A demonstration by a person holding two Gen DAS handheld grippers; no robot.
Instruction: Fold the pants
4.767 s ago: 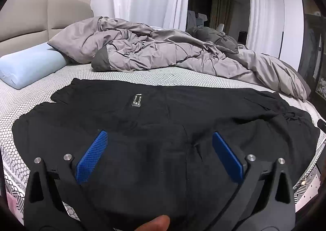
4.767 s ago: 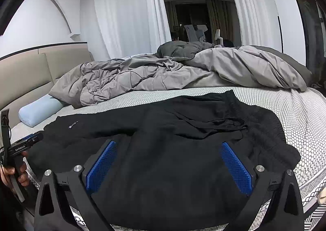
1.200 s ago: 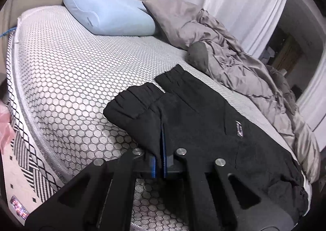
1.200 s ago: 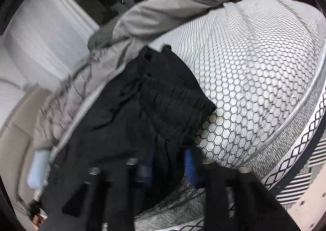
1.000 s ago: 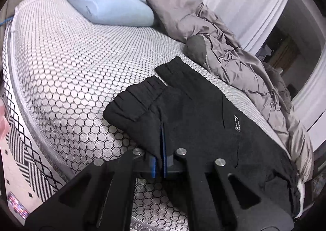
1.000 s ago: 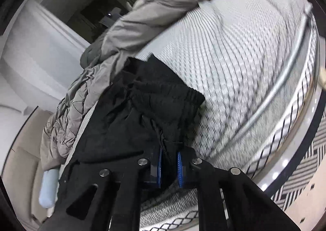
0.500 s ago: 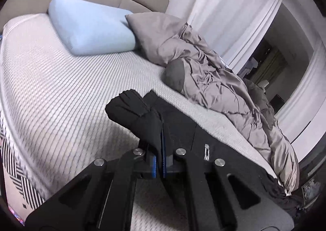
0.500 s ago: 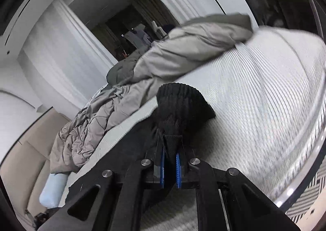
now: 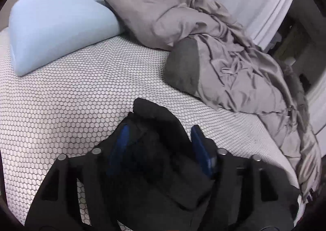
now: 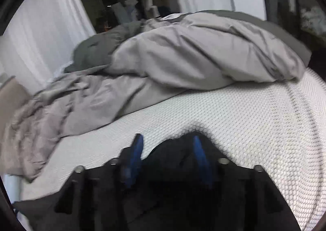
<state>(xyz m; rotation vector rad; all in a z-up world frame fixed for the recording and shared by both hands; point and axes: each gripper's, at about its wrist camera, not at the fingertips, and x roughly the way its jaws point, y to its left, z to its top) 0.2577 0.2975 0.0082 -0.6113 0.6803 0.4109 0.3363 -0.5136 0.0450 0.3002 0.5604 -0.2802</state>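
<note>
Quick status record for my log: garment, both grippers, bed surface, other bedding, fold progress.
garment: black pants, bunched on the mattress
left gripper: jaws just opened, pants between the pads, not clamped
right gripper: jaws just opened, dark cloth between the pads, blurred
surface: honeycomb-patterned mattress
other bedding: blue pillow, grey duvet
fold progress: cannot tell; the pants are mostly hidden

Pants (image 9: 159, 149) matt black cloth; mattress (image 9: 71, 108) honeycomb-textured; duvet (image 9: 234, 64) crumpled grey fabric.

mattress (image 9: 67, 96) open left, duvet (image 9: 234, 64) blocks far side
</note>
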